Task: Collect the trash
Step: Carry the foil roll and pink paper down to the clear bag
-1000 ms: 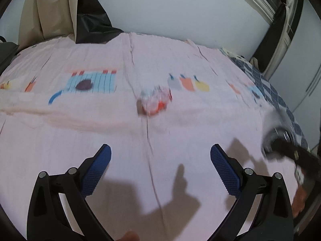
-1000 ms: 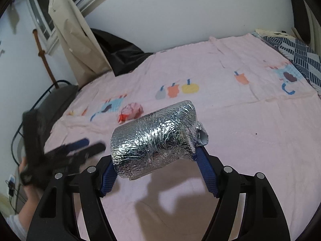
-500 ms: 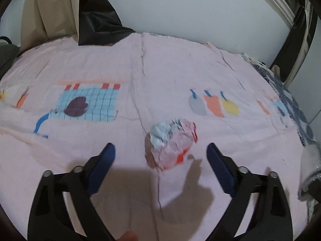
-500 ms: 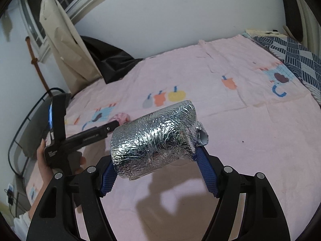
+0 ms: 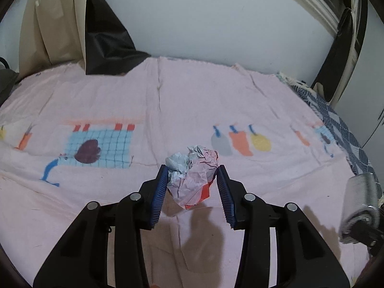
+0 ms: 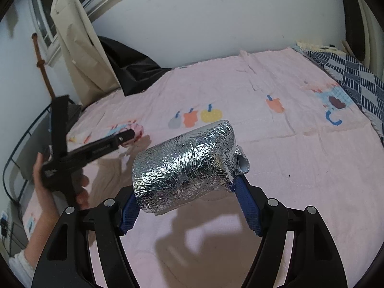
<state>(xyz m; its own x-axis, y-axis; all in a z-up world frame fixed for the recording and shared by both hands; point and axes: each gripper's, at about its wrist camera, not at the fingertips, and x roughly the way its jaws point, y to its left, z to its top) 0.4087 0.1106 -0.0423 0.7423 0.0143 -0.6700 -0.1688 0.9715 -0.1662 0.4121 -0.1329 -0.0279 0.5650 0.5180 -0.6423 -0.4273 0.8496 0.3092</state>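
Note:
A crumpled paper wad [image 5: 192,175], pale blue, pink and red, lies on the pink bed sheet [image 5: 216,91]. My left gripper [image 5: 192,187] is closed around it, both blue pads touching its sides. The wad also shows small in the right wrist view [image 6: 136,130] at the tip of the left gripper [image 6: 124,138]. My right gripper [image 6: 187,187] is shut on a crumpled silver foil roll [image 6: 184,165] and holds it above the sheet. The foil roll shows at the right edge of the left wrist view [image 5: 360,206].
A black bag [image 5: 108,43] and a beige curtain [image 5: 57,19] stand at the head of the bed by the white wall. A dark checked blanket [image 6: 355,76] lies along the right side. A dark metal-framed chair [image 6: 31,139] stands left of the bed.
My left gripper moved forward to the paper wad and its jaws closed from wide open onto it. My right gripper kept holding the foil roll, nearly still.

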